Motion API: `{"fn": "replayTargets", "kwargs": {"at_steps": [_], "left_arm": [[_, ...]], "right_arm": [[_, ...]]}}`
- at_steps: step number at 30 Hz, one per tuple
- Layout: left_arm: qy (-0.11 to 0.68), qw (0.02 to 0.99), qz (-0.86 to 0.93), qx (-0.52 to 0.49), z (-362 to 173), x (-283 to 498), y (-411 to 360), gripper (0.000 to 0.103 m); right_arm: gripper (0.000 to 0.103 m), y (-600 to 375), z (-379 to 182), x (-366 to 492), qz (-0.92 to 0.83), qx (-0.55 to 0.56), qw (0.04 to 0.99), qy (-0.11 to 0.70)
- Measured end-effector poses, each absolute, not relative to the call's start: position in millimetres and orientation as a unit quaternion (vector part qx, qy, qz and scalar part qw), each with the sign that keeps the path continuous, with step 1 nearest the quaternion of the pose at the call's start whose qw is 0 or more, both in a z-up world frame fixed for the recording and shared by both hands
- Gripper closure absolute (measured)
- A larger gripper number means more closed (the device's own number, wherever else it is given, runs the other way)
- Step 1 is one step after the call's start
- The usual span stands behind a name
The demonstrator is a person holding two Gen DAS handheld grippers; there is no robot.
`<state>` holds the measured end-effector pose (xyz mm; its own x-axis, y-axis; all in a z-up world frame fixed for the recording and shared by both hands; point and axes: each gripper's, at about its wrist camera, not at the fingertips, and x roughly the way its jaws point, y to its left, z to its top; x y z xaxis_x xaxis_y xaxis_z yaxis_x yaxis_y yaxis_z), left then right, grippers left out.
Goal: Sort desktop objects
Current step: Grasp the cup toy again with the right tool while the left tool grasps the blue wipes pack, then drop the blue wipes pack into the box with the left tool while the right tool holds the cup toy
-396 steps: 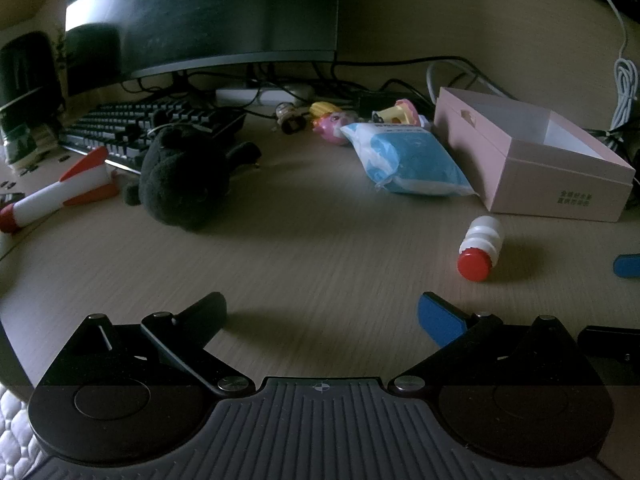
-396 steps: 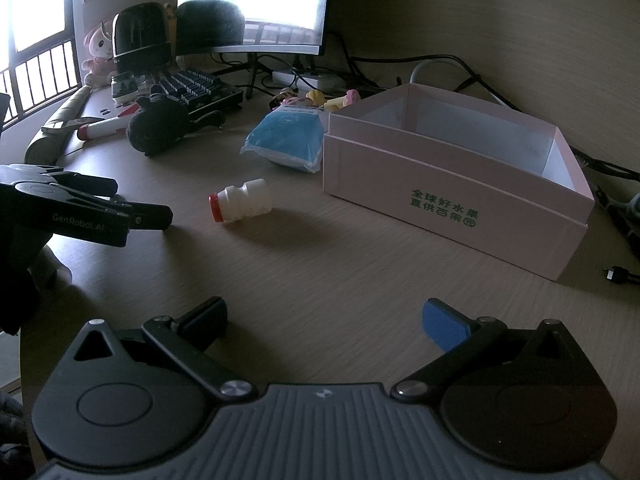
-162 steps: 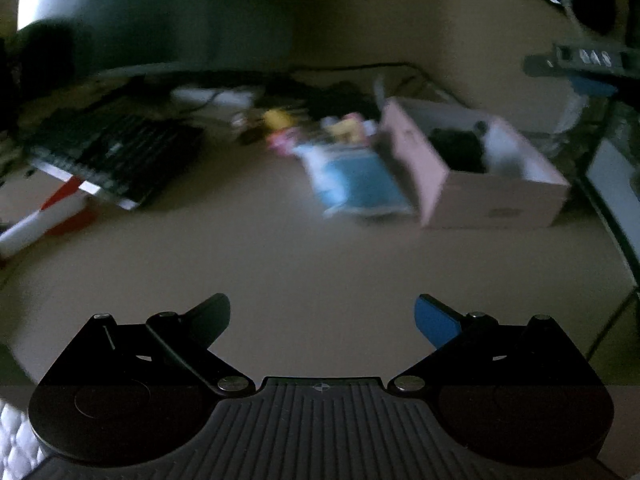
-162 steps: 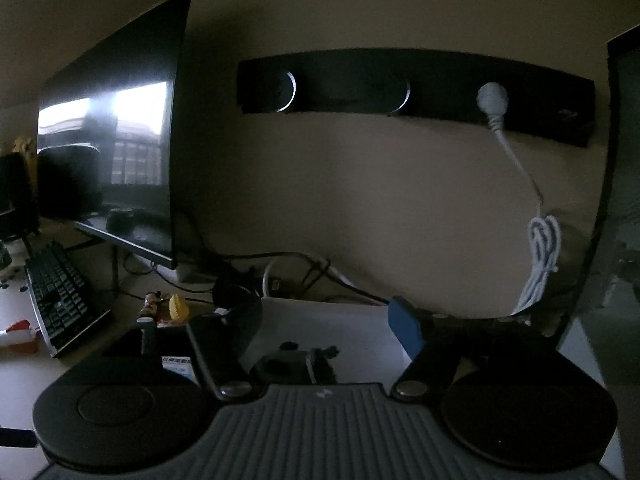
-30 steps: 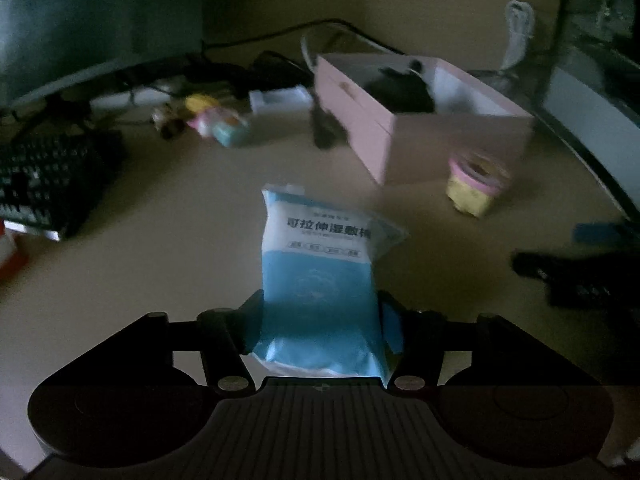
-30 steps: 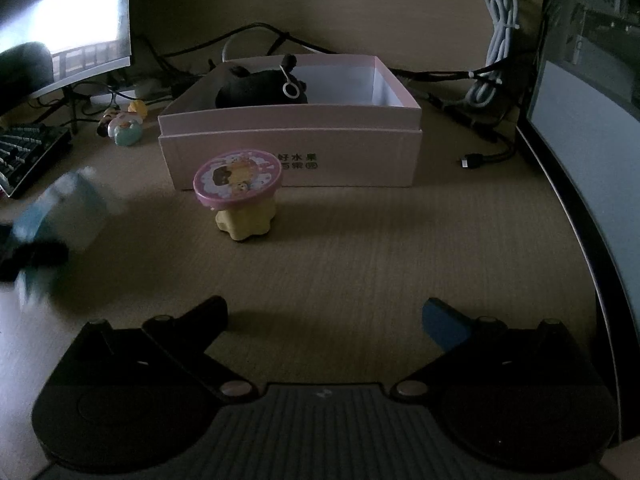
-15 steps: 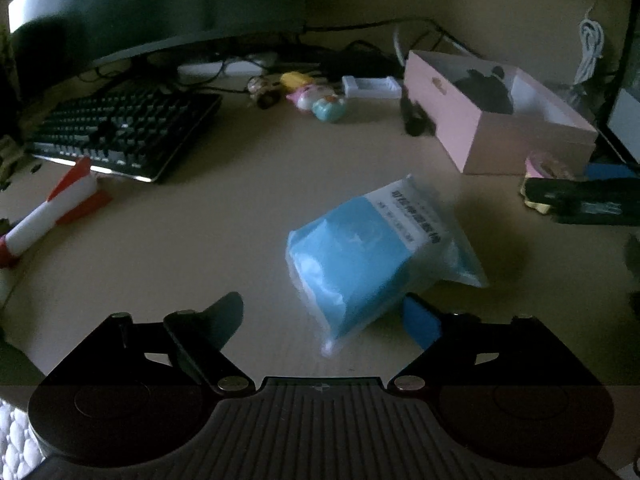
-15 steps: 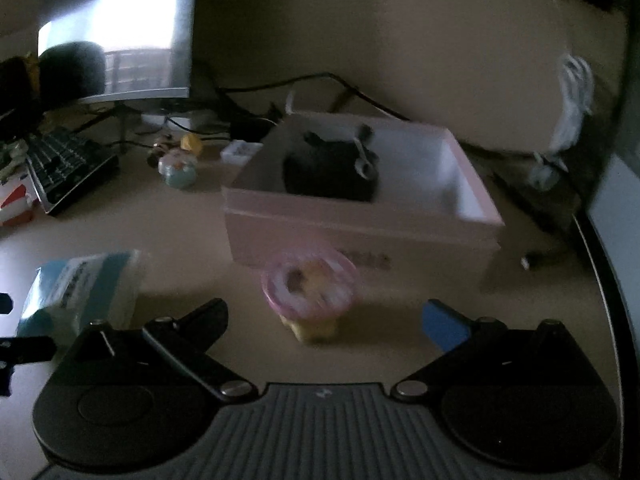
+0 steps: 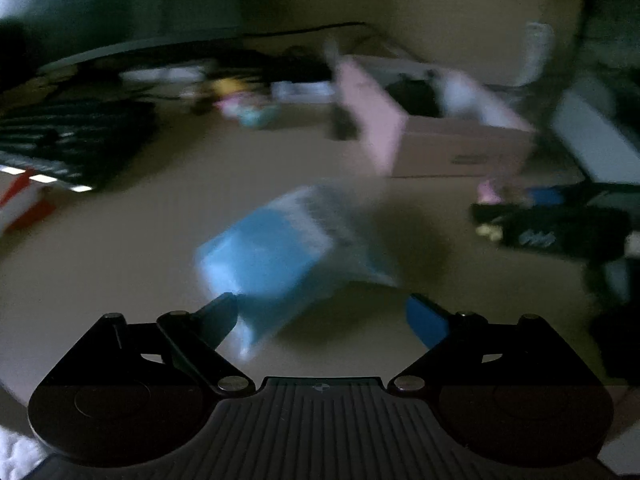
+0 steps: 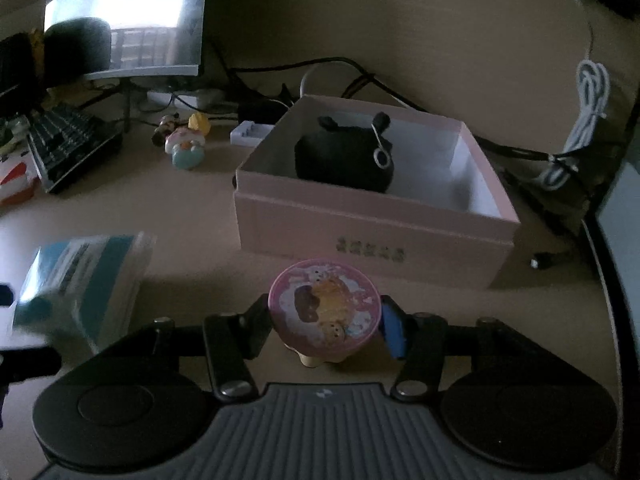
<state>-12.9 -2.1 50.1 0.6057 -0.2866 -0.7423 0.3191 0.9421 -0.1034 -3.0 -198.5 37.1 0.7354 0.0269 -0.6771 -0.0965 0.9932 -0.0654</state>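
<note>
My right gripper is shut on a pink-lidded yellow toy cup, just in front of the pink box. A black plush toy sits inside the box. A blue wet-wipe pack lies on the desk between the spread fingers of my left gripper, which is open; that view is blurred by motion. The pack also shows at the left of the right wrist view. The right gripper appears in the left wrist view at the right.
Small figurines and a white adapter lie behind the box's left side. A keyboard, monitor and a red-white rocket toy are at the left. Cables hang at the right.
My right gripper has closed on the pink-lidded cup. My left gripper stays open over the wipe pack and is moving, blurring its view.
</note>
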Motion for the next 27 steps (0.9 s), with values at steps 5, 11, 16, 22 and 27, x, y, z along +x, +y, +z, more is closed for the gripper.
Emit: {"fn": "replayTargets", "kwargs": {"at_steps": [5, 11, 16, 22, 27], "left_arm": [[0.403, 0.873, -0.274, 0.002, 64.3, -28.9, -22.6, 0.007], [0.360, 0.916, -0.164, 0.072, 69.1, -22.7, -24.1, 0.007], [0.395, 0.907, -0.106, 0.099, 50.3, 14.6, -26.1, 0.007], [0.411, 0.899, -0.096, 0.121, 33.1, 31.8, -30.5, 0.023], [0.418, 0.895, -0.116, 0.108, 41.0, 18.7, -33.6, 0.045]], "right_arm": [[0.047, -204.7, 38.8, -32.2, 0.027, -0.065, 0.930, 0.361], [0.047, -210.7, 39.9, -53.1, 0.023, -0.073, 0.930, 0.358], [0.047, -212.9, 40.6, -59.9, 0.025, -0.067, 0.930, 0.360], [0.047, -215.8, 44.4, -69.5, 0.028, -0.064, 0.930, 0.360], [0.047, -222.2, 51.5, -78.1, 0.025, -0.062, 0.932, 0.357]]}}
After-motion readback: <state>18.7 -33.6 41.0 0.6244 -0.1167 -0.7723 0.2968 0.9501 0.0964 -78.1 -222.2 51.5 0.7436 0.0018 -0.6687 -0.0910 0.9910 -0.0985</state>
